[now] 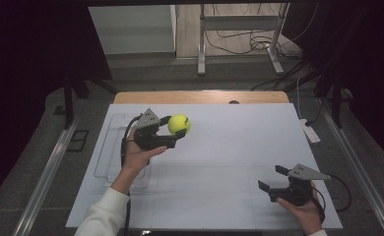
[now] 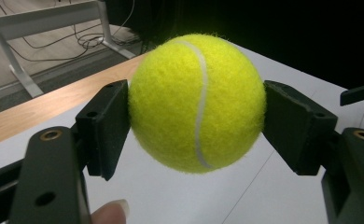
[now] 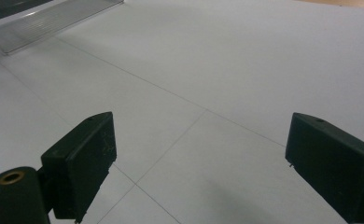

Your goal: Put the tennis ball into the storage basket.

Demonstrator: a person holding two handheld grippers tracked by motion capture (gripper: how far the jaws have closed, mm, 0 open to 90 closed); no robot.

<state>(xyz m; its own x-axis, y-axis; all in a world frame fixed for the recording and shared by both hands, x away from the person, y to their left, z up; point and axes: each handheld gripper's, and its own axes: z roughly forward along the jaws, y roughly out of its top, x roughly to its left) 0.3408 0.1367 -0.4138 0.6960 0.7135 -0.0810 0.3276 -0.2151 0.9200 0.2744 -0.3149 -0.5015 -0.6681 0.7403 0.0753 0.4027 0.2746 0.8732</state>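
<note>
One fuzzy yellow tennis ball [image 2: 196, 102] sits clamped in the left gripper [image 1: 173, 132]; right gripper [image 1: 273, 178] fingers gape wide.

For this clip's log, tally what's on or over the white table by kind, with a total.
Fuzzy yellow tennis ball: 1, clamped in the left hand-held gripper
Clear shallow plastic tray: 1, at the table's left edge
Black hand-held grippers: 2, the right hand-held gripper open and holding nothing
Total: 4

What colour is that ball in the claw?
Bright yellow-green with a white curved seam; the tennis ball shows best in the left gripper view.
</note>
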